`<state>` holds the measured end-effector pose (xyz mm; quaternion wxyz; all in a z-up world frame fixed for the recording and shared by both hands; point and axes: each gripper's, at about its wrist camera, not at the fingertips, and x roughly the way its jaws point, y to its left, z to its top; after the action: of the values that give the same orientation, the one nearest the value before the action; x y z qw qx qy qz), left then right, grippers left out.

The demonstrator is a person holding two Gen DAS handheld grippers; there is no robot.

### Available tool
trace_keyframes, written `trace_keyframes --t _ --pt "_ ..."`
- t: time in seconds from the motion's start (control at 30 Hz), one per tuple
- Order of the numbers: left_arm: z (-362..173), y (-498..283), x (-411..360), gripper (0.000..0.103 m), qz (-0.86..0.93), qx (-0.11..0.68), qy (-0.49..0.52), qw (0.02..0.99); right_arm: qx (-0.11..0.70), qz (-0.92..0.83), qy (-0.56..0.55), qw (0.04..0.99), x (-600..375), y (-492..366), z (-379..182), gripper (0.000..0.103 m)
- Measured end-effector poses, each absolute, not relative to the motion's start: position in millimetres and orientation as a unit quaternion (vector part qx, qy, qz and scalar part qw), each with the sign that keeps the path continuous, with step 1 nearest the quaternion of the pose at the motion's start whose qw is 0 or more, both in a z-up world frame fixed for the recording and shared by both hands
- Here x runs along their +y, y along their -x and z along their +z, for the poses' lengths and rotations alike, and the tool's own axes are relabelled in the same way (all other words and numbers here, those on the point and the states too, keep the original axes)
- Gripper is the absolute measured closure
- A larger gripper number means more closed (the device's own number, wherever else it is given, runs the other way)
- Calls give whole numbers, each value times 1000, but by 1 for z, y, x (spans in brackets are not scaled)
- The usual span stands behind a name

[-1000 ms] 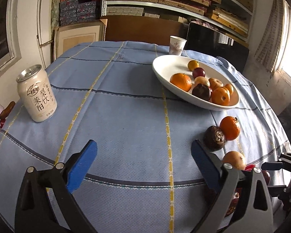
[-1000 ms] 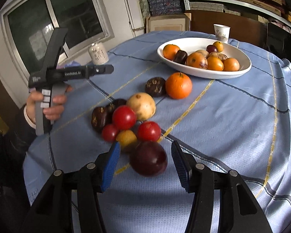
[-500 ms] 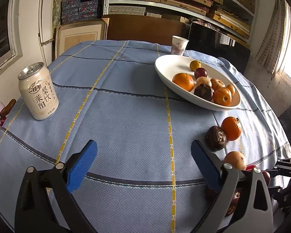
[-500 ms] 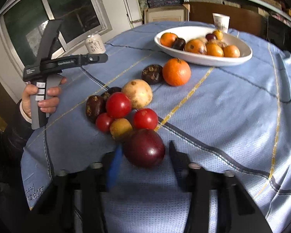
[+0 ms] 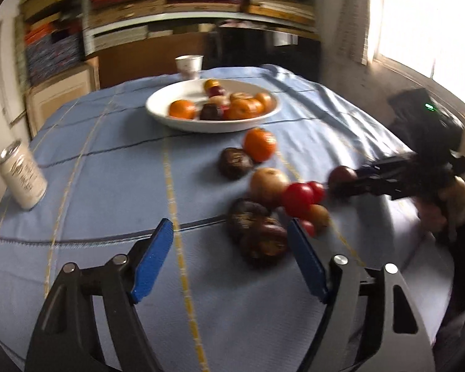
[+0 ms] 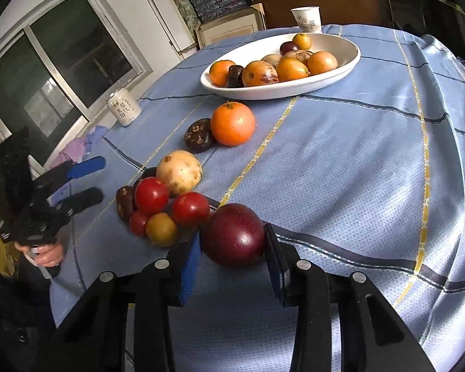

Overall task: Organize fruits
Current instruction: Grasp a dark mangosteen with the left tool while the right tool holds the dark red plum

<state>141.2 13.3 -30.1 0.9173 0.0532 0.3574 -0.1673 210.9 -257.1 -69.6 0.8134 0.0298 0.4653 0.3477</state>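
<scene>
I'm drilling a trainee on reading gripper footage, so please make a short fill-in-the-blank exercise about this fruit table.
1. The right gripper is shut on a dark ____ round plum.
2. The white oval ceramic bowl of fruit stands on a ____ checked tablecloth.
3. The large orange mandarin on the cloth touches a wrinkled dark ____ fruit.
4. The left gripper has ____ between its closing jaws.

Missing words: red; blue; brown; nothing
</scene>
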Motion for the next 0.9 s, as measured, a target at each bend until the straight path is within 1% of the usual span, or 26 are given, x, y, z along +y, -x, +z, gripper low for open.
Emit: trace_keyframes --t 0.07,0.13,0.23,0.3,0.6,0.77,0.9 --pt "-31 -140 6 29 -190 360 -63 911 465 350 -29 813 -257 -210 -69 63" --pt "-35 -140 2 45 -211 370 -67 902 465 351 -28 812 -256 -210 -69 63" --pt "-42 -144 -3 57 -219 389 -71 892 464 351 -28 813 -257 -209 -69 63" --pt "-44 -146 -4 59 -225 394 -69 888 464 350 -27 813 -257 -209 -69 63" --pt "-49 -146 -17 59 -222 399 -104 884 464 350 -26 813 -256 -209 -69 63" --pt "-61 -155 -25 61 -202 426 -133 872 464 349 -25 814 -257 -208 -69 63" --pt "-60 -155 -22 62 -200 421 -130 875 464 349 -24 814 -256 -208 -69 63"
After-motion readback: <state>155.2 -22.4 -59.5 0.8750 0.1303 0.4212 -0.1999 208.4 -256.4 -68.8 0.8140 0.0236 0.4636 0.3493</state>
